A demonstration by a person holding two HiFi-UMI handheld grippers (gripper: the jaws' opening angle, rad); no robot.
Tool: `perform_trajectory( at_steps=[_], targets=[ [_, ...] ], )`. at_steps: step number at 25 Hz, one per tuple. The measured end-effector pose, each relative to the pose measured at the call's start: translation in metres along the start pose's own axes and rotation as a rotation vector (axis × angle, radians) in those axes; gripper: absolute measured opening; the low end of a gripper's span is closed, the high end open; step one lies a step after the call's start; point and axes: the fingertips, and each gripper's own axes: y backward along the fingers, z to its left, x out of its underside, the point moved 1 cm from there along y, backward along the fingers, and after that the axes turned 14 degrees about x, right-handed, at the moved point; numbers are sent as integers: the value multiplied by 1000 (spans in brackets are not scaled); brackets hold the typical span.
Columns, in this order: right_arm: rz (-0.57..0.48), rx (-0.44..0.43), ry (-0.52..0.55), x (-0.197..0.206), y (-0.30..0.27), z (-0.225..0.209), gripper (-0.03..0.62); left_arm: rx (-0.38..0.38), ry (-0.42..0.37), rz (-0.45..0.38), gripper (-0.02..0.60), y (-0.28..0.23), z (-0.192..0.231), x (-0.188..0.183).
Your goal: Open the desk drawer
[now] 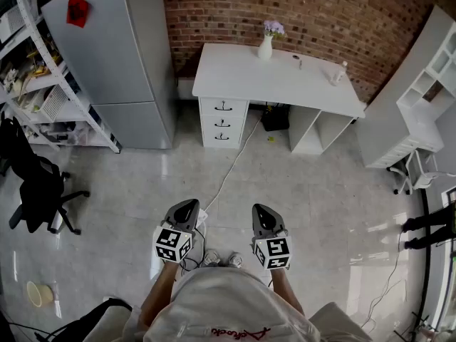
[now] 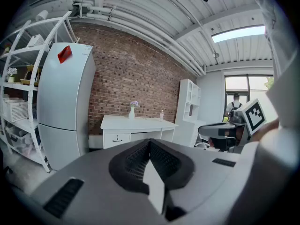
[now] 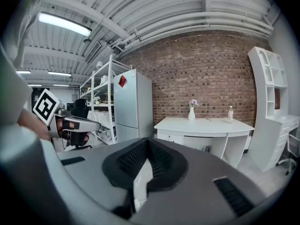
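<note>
A white desk (image 1: 278, 77) stands against the brick wall across the room, with three stacked drawers (image 1: 222, 122) under its left end, all pushed in and each with a small dark handle. In the left gripper view the desk (image 2: 136, 123) is far ahead, as is the desk (image 3: 201, 124) in the right gripper view. My left gripper (image 1: 187, 208) and right gripper (image 1: 261, 212) are held side by side near my body, well short of the desk. Both have their jaws together with nothing between them.
A grey fridge (image 1: 117, 55) stands left of the desk, beside a metal shelf rack (image 1: 35, 77). A vase of flowers (image 1: 266, 43) and a small bottle (image 1: 336, 74) sit on the desktop. A white cable (image 1: 231, 166) runs across the floor. A black office chair (image 1: 35, 191) is at left, white shelving (image 1: 427, 84) at right.
</note>
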Motion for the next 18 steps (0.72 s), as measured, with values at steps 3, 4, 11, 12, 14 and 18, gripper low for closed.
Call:
perform_trajectory(
  at_steps=[3,4,11,12,14,18],
  targets=[
    [2,-1,1,2,0,1,17,-1,-1,-3,12,0,0,0],
    [2,-1,1,2,0,1,17,0,-2,-3,12,0,0,1],
    [6,5,3,1,-1,3,17,8,11,8,12,0,4,5],
    [9,5,-1,1,-2,4,17,9,13,7,12,1,5,5],
    [10,9,-13,1,-3,6,17,12,15,4,12,2,8,6],
    [2,20,-1,-1,-7,12,17,13,20,-4,12,5,16,5]
  ],
)
